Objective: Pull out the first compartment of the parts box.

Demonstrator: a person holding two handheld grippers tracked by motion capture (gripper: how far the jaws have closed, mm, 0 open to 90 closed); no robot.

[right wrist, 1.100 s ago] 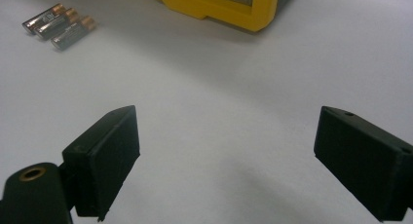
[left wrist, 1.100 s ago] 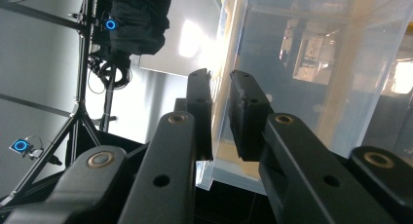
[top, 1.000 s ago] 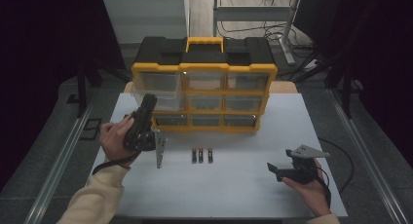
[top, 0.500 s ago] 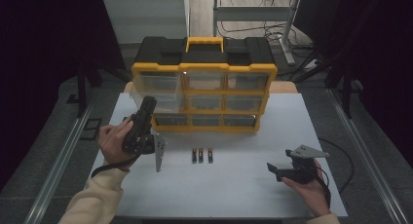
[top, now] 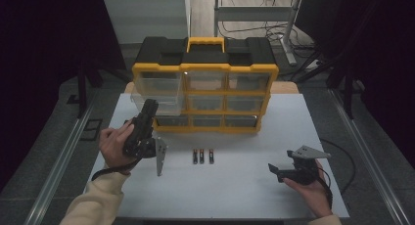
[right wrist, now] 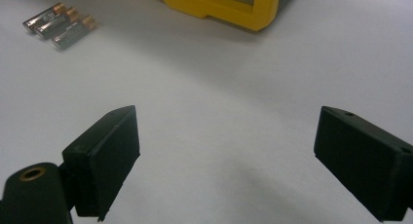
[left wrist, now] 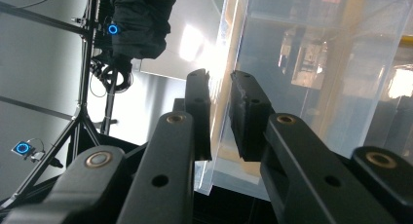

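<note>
A yellow and black organizer [top: 205, 68] with clear drawers stands at the back of the white table [top: 235, 195]. One clear drawer [top: 164, 103] of its left column sticks out forward. My left gripper [top: 148, 106] points up at it; in the left gripper view its jaws [left wrist: 220, 83] stand narrow, pinching the drawer's clear wall [left wrist: 302, 87]. Three small batteries [top: 202, 155] lie side by side before the organizer, also seen at the far left as batteries [right wrist: 58, 23] in the right gripper view. My right gripper [top: 274, 170] rests low at the front right, open [right wrist: 226, 136], nothing between its pads.
The organizer's yellow lower corner [right wrist: 229, 9] lies ahead of the right gripper. Dark curtains flank the table, and a metal rail [top: 58, 161] runs along its left side. Cables and a stand leg [top: 288, 29] lie on the floor behind.
</note>
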